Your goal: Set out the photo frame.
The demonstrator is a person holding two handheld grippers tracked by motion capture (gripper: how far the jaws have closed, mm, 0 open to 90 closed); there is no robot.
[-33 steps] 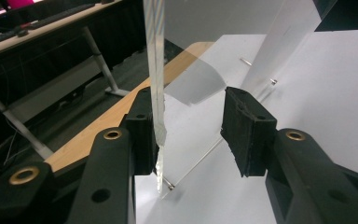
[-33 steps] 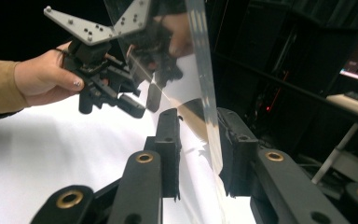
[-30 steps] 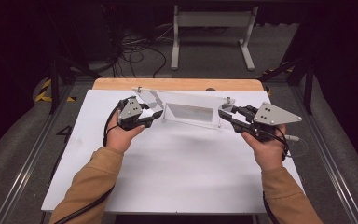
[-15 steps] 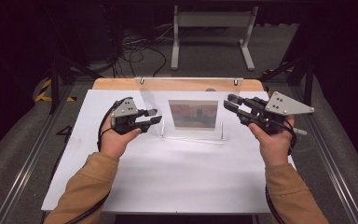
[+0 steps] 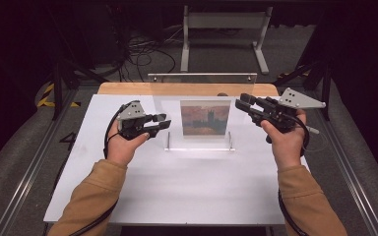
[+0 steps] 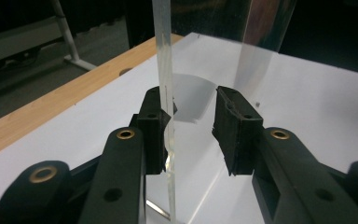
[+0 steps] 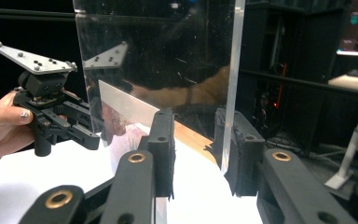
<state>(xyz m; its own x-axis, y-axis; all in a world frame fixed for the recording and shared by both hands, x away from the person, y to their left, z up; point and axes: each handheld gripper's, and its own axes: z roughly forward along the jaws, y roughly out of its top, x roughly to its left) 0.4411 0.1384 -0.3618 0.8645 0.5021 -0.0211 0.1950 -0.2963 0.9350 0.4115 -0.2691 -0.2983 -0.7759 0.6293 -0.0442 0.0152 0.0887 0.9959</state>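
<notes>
Clear acrylic picture frame (image 5: 199, 110) upright on the bench (image 5: 177, 196): rigid, slippery, scratch-prone; left gripper (image 5: 161, 124) and right gripper (image 5: 242, 104) jaws loosely straddle its side edges, best grip there

From my remote seat I looked down on a white sheet (image 5: 177, 196) that covered most of a pale wooden table (image 5: 128, 88), whose far edge showed bare. Beyond it the room was dark, with a tangle of black cables (image 5: 142, 54) on the grey floor (image 5: 10, 162) and a light metal stand (image 5: 224, 29) on two feet (a yellow-and-black striped marking (image 5: 47, 96) lay at the left). Metal rails (image 5: 29, 167) ran along both sides of the table, and the light fell mostly on the tabletop.
</notes>
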